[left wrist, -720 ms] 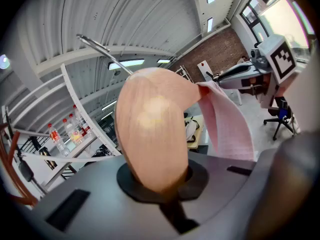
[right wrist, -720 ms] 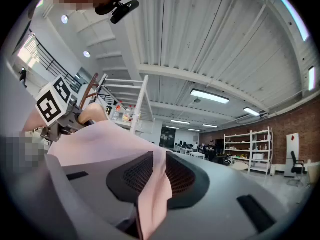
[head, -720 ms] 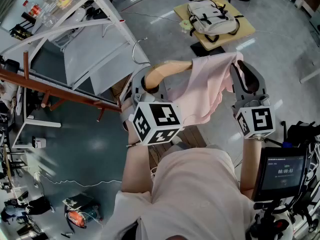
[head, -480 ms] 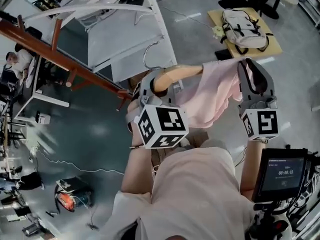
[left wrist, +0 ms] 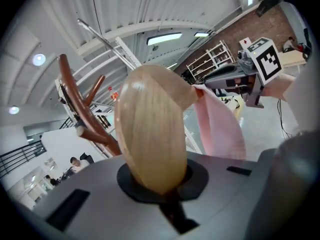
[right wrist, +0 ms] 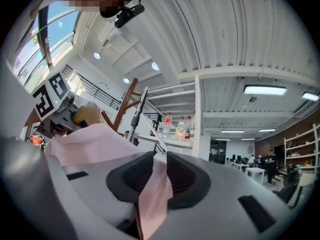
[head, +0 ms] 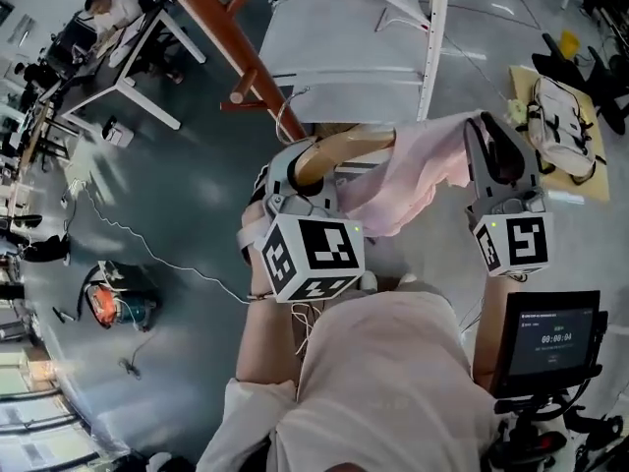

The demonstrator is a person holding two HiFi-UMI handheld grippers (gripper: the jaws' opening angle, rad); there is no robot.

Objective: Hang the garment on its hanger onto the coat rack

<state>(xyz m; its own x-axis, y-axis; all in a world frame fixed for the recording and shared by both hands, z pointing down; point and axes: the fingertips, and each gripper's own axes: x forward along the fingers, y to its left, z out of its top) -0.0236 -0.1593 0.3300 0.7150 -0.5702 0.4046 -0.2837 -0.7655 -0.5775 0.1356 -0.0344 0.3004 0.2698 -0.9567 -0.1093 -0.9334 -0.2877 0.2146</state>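
A pink garment [head: 418, 170] hangs on a pale wooden hanger [head: 344, 146] between my two grippers. My left gripper [head: 298, 170] is shut on the hanger's left end, which fills the left gripper view [left wrist: 150, 134]. The hanger's wire hook [head: 285, 116] rises just below a peg of the reddish-brown coat rack [head: 221, 28]. My right gripper [head: 498, 155] is shut on a fold of the garment [right wrist: 155, 184], held up at about the same height. The rack's pole and pegs [left wrist: 80, 104] show behind the hanger.
A white metal frame table [head: 344, 57] stands behind the rack. A backpack on a wooden board [head: 560, 116] lies at the right. Desks with a seated person [head: 108, 13] are at upper left. Cables and a red device [head: 113, 303] lie on the floor. A small screen [head: 545, 337] sits lower right.
The rack's pole and pegs have come much closer in the head view, now just above the hanger's hook. Both grippers keep their hold and stay level with each other.
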